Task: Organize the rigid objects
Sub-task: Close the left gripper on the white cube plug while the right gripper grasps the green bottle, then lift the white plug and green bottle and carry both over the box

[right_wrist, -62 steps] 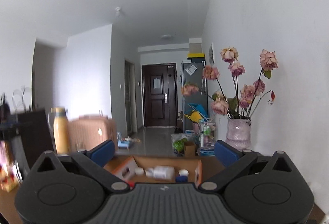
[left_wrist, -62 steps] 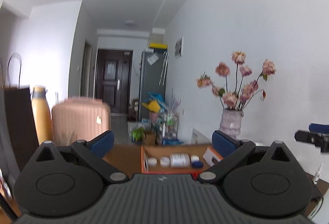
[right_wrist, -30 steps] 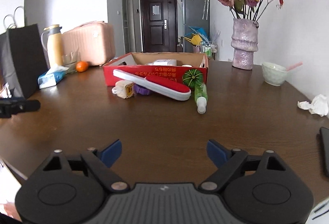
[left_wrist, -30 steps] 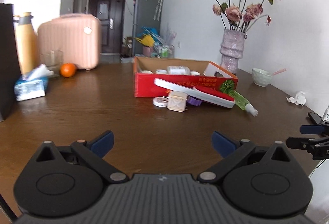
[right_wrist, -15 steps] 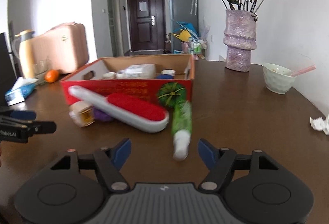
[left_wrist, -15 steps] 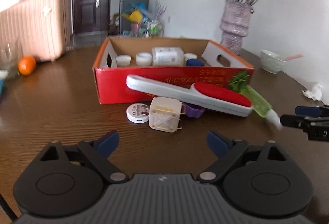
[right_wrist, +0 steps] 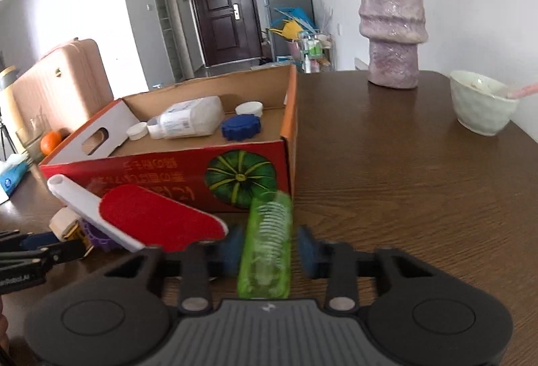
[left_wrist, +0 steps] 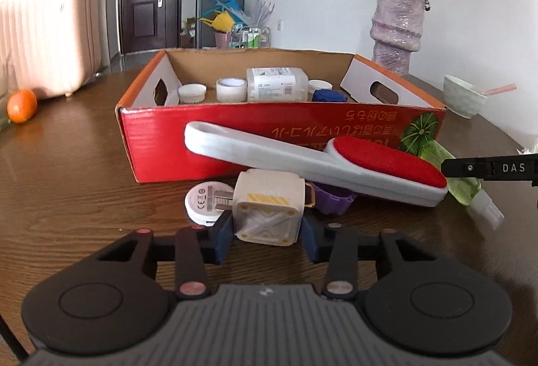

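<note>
A cream cube [left_wrist: 269,204] stands on the brown table in front of the red cardboard box [left_wrist: 161,127]. My left gripper [left_wrist: 266,240] is closing with the cube between its jaws, and the blue pads [left_wrist: 223,238] touch its sides. A white lint brush with a red pad [left_wrist: 302,157] rests over the cube and a purple piece [left_wrist: 331,201]. A white disc [left_wrist: 205,201] lies left of the cube. My right gripper [right_wrist: 269,253] is shut on the green spray bottle [right_wrist: 267,231], which lies beside the box corner [right_wrist: 289,164].
The box holds a white bottle [left_wrist: 277,85], white lids and a blue cap [right_wrist: 241,127]. A purple vase [right_wrist: 391,29] and a pale bowl [right_wrist: 481,105] stand at the right. An orange [left_wrist: 22,105] and a pink suitcase [left_wrist: 50,36] are at the far left.
Both grippers came forward and down to the things in front of the box. The left jaws narrowed around the cream cube, and the right jaws shut on the green bottle.
</note>
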`<state>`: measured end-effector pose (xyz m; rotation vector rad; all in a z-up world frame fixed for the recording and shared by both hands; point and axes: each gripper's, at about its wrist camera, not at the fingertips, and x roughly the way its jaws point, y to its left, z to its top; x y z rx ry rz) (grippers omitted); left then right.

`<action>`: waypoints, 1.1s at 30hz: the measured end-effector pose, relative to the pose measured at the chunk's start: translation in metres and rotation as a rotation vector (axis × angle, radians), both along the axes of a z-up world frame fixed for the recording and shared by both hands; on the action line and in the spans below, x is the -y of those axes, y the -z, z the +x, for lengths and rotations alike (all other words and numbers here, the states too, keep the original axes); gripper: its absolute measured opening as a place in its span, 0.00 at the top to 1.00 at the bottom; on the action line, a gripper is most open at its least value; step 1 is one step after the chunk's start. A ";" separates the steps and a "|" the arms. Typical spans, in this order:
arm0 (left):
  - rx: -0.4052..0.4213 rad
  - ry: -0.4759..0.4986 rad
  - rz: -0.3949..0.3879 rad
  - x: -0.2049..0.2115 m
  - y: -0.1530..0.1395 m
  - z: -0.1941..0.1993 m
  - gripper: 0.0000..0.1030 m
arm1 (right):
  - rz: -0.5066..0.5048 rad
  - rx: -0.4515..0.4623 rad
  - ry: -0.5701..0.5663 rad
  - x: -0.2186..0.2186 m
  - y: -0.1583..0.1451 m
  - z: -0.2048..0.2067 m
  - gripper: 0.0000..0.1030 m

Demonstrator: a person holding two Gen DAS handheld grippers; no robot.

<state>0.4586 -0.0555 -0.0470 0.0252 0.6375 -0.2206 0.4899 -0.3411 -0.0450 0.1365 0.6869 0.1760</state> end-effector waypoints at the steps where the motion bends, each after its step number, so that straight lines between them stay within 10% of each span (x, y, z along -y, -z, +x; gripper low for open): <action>1: 0.010 0.000 0.014 0.001 -0.004 -0.005 0.60 | 0.004 0.000 -0.001 0.000 0.001 -0.001 0.71; 6: 0.045 0.052 0.152 0.004 -0.023 -0.062 0.60 | -0.021 -0.004 -0.010 -0.003 0.000 -0.030 0.71; 15: -0.207 0.098 0.261 -0.034 -0.048 -0.156 0.60 | 0.020 0.018 -0.146 -0.034 -0.002 -0.139 0.71; 33: -0.181 0.004 0.088 -0.036 -0.029 -0.144 0.39 | 0.024 0.036 -0.152 -0.049 0.010 -0.169 0.69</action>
